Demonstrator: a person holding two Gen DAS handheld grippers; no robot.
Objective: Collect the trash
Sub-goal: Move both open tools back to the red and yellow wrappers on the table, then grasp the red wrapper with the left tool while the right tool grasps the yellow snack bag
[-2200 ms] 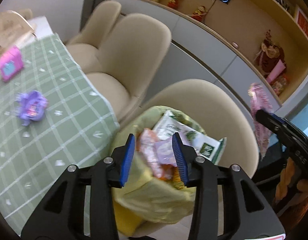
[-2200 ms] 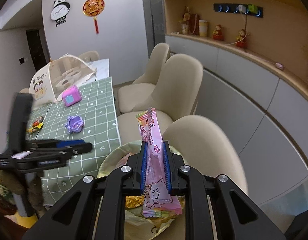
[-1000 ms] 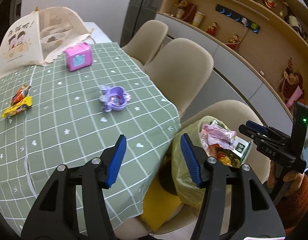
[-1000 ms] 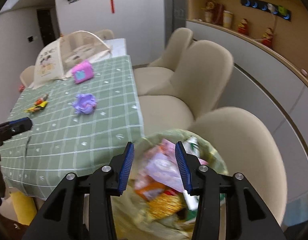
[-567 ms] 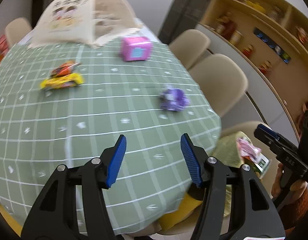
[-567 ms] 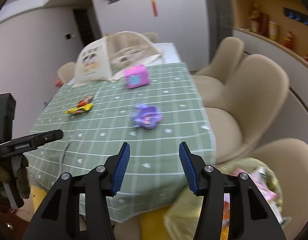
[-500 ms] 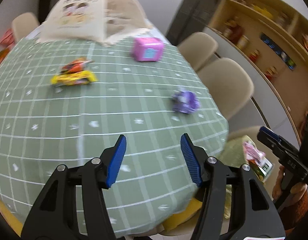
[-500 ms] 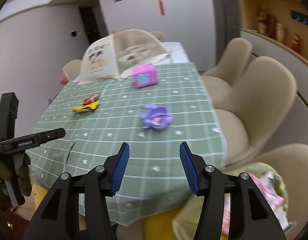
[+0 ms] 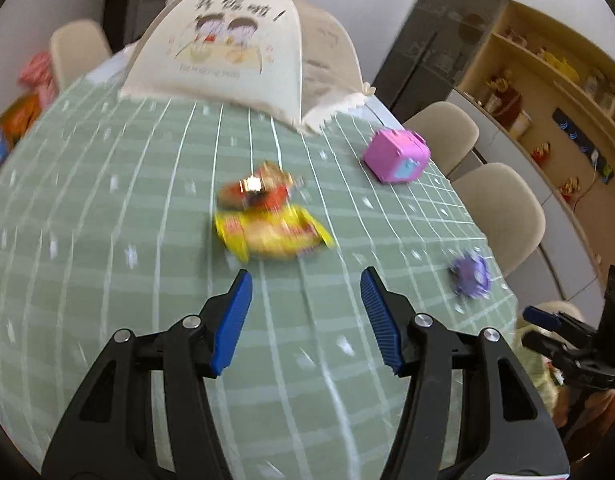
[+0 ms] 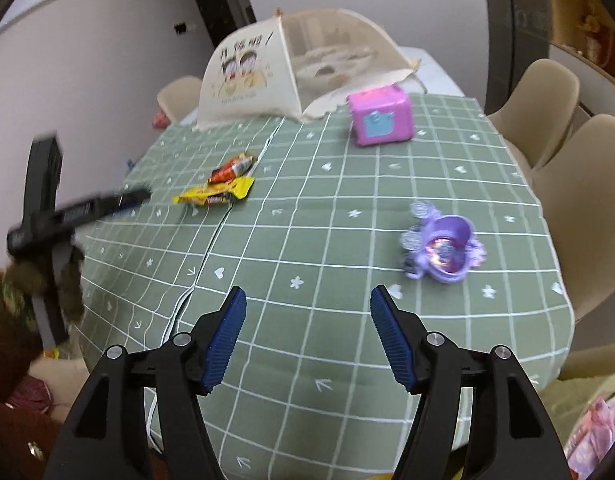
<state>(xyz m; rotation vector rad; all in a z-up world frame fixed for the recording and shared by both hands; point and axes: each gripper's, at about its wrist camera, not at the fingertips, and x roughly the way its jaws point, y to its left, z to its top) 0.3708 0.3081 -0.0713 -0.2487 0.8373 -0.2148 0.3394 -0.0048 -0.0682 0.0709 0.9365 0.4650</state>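
A yellow snack wrapper (image 9: 271, 236) and a red-orange wrapper (image 9: 255, 194) lie side by side on the green checked tablecloth (image 9: 107, 240). My left gripper (image 9: 305, 276) hangs open just short of the yellow wrapper, with nothing between its fingers. In the right wrist view the same yellow wrapper (image 10: 215, 196) and red-orange wrapper (image 10: 231, 170) lie far left, with the left gripper (image 10: 135, 198) beside them. My right gripper (image 10: 307, 294) is over the near table edge, its jaws opening and empty. The trash bag (image 10: 587, 420) shows at bottom right, holding a pink wrapper (image 10: 599, 428).
A pink toy box (image 10: 381, 120) and a purple toy (image 10: 443, 252) sit on the table's right half. A mesh food cover (image 10: 291, 68) stands at the far end. Beige chairs (image 10: 555, 84) line the right side. A person's sleeve (image 10: 11, 320) is at the left.
The right gripper let its pink wrapper go into the bag. Both grippers then swung from the bag on the chair to over the table. The right jaws have widened.
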